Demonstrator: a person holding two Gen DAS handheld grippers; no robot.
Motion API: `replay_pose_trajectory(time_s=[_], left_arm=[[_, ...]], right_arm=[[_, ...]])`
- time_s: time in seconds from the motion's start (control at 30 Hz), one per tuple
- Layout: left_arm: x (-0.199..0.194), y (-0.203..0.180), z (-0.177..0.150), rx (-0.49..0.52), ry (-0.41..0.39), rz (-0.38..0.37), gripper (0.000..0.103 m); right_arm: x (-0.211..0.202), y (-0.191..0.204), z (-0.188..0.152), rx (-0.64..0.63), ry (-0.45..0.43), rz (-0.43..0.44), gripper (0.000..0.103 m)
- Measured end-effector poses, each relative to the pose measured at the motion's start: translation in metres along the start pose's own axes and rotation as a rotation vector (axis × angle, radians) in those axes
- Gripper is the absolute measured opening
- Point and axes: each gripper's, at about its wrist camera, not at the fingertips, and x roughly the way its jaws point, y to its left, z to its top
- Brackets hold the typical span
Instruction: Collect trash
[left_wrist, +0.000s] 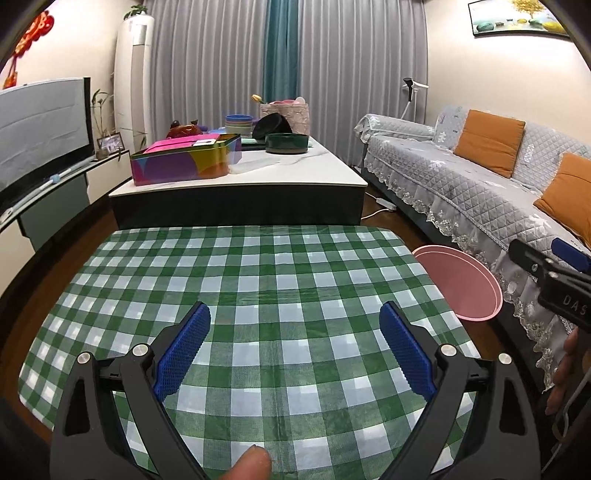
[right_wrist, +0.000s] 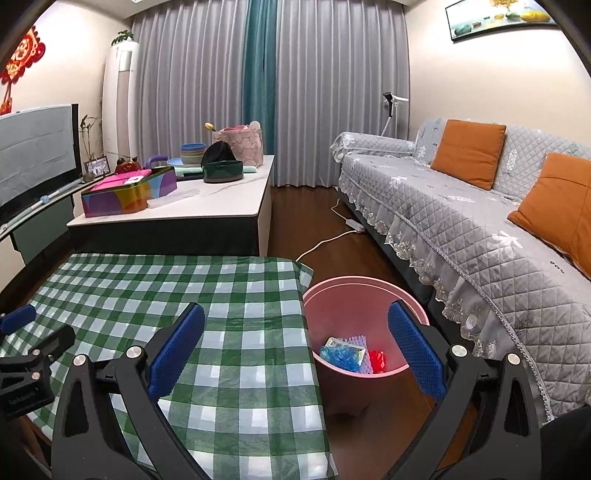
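Pink round plastic bin (right_wrist: 364, 295) already holds the wrappers beside the bare green-checked table (left_wrist: 258, 280), so both the left tool (left_wrist: 294, 341) and the right tool (right_wrist: 295, 345), spread wide and empty, probably need only a last look around.

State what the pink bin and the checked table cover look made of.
Pink bin: likely moulded plastic, smooth matte wall with a thin even rim. Checked table cover: probably coated cloth or vinyl; faint sheen, soft creases, edge hanging limp.

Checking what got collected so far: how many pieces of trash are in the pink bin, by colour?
In the pink bin, seen from the right wrist view:
Blue crumpled wrapper: 1
Pale purple textured piece: 1
Red wrapper: 1
Total: 3
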Motion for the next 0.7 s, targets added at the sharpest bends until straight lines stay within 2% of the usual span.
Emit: replay_pose_trajectory(time_s=[0.33, 0.7], left_arm=[[0.007, 0.002, 0.000, -0.007, 0.019, -0.002, 0.090], [0.015, 0.000, -0.002, -0.012, 0.047, -0.015, 0.090]], right_arm=[[0.006, 0.002, -0.001, 0.009, -0.003, -0.027, 0.098], [0.012, 0.004, -0.003, 0.002, 0.023, -0.017, 0.098]])
